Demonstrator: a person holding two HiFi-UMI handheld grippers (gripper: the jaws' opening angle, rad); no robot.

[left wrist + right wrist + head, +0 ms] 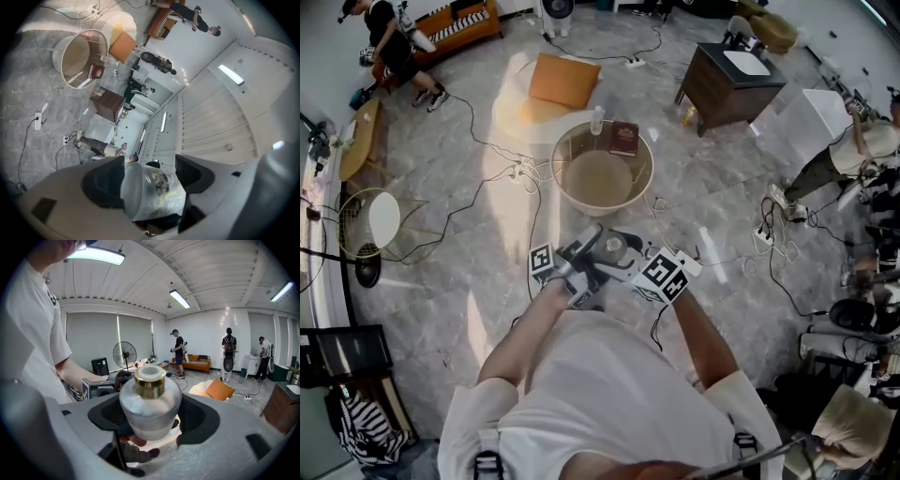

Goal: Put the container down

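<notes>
I read the right gripper (151,414) jaws clamped on the frosted glass container with a gold collar (150,399), upright between them. The left gripper (151,180) jaws pinch a translucent rounded vessel (154,194) lying crosswise. I cannot tell whether it is the same container.

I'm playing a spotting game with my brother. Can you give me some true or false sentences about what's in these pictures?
1. The right tool grips a frosted bottle with a gold neck. True.
2. The left tool holds nothing. False: it is shut on a clear container.
3. A dark red book lies on the round glass table. True.
4. The orange cushion lies on the glass table too. False: it rests on a pale pouf beyond the table.
</notes>
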